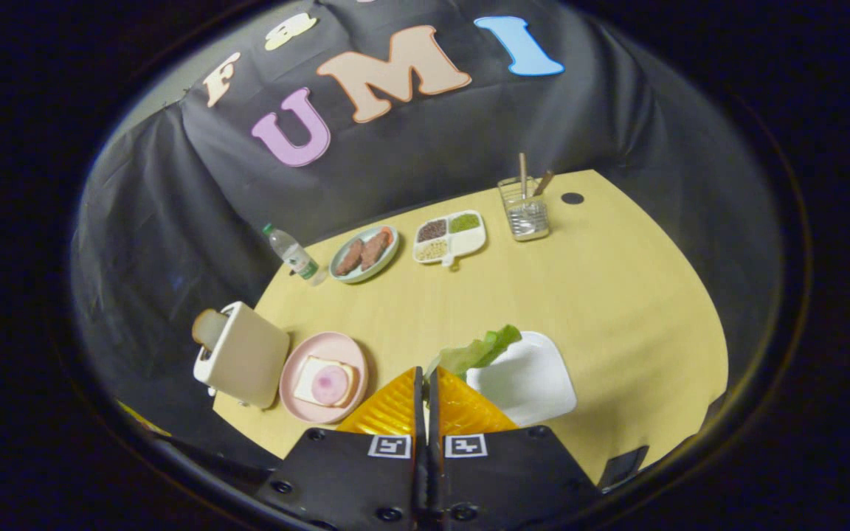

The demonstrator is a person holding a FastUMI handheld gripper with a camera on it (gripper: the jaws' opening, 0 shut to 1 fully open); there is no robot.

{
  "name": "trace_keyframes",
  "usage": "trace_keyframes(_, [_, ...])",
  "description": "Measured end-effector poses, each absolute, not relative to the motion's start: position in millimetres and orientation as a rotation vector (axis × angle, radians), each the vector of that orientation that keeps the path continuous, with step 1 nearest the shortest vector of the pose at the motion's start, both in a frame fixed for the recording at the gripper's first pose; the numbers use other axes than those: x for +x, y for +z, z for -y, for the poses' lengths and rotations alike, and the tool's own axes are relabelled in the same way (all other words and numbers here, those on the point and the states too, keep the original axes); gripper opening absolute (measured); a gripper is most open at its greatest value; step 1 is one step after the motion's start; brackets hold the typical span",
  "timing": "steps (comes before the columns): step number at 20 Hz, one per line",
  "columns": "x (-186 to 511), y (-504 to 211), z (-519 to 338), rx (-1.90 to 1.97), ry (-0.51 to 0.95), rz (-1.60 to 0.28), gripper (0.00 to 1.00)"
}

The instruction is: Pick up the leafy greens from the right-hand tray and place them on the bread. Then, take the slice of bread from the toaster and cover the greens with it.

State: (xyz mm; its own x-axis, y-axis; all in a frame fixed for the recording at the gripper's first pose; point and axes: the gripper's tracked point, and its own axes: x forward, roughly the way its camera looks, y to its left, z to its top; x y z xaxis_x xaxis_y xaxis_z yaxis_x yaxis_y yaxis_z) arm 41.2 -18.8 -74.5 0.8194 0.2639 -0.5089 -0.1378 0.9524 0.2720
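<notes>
My gripper (426, 376) is shut on the leafy greens (478, 349), which stick out ahead of the fingertips and hang above the table beside the white tray (532, 383). The tray is bare and lies just right of the fingers. Left of the fingers a pink plate (299, 369) holds a slice of bread (314, 377) topped with a round pink slice of ham (331, 385). Further left stands a cream toaster (244, 355) with a slice of bread (207, 327) poking out of its slot.
Beyond, on the wooden table (602, 280), are a water bottle (292, 254), a plate with meat pieces (364, 253), a divided dish of grains (449, 236) and a wire holder with chopsticks (524, 209). The booth's black cloth closes off the back.
</notes>
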Motion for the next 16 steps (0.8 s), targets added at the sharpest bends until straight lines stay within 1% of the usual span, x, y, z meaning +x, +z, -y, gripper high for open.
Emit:
trace_keyframes(4, [35.2, -60.4, -34.7, 0.218, 0.296, -0.548, 0.03])
trace_keyframes(10, [29.8, -59.3, -127.3, 0.216, 0.453, -0.566, 0.03])
trace_keyframes(16, [34.3, -82.4, -214.0, 0.272, 0.593, -0.637, 0.03])
